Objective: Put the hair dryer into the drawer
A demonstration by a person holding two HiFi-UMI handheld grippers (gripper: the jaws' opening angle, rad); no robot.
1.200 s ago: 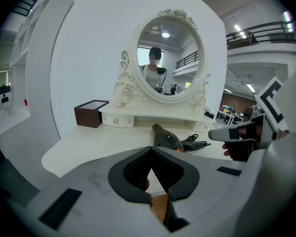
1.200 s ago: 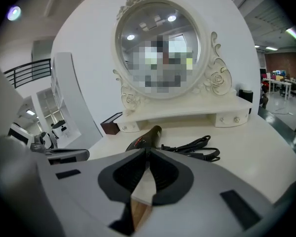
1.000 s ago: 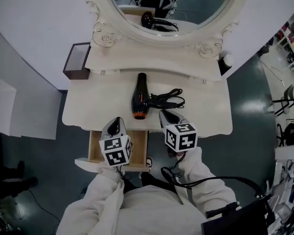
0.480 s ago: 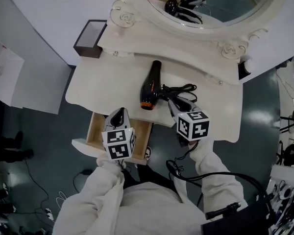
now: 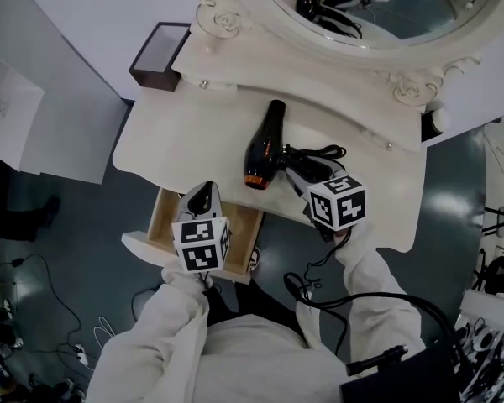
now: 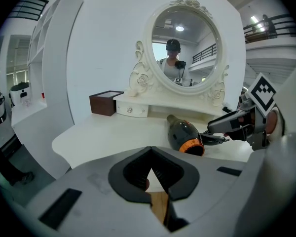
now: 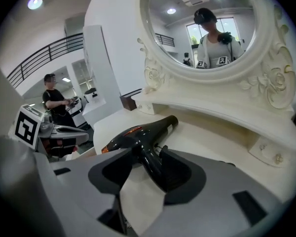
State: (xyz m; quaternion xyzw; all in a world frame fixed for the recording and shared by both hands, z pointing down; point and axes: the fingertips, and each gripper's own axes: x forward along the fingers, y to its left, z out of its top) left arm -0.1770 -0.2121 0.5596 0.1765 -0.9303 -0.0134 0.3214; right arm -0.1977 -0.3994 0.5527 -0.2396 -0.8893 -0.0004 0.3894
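Hair dryer (image 5: 265, 145): lies on its side on the desk (image 5: 185, 141), nozzle toward the mirror, orange-ringed rear end toward the front edge. It is not in the drawer yet.
Cord (image 5: 317, 153): bunched in loops on the desk just beside the dryer's handle, on the right.
Drawer (image 5: 161, 218): pulled out under the front edge of the desk, its wooden inside showing.
Right hand-held gripper (image 5: 296, 171): jaws spread and just been opening. Its own view shows the dryer's black handle standing between them, close to one pad (whether it touches that pad I cannot tell), and nothing is clamped.
Left hand-held gripper (image 5: 203, 191): jaws pressed together with nothing between them. It hangs over the open drawer, below the desk's front edge and well apart from the dryer.
Step in hand: the reach for the grasp, as I judge it. The drawer is ready and the dryer is not yet lifted.
Next move calls for: bringing the right jaws in on the handle so both pads bear squarely, then lifting clear of the desk and carrying the dryer to the front left and down into the drawer.
Watch for: the loose cord, which is likely to trail and snag on the desk edge, and the left hand-held gripper, which may need to move aside from the opening.
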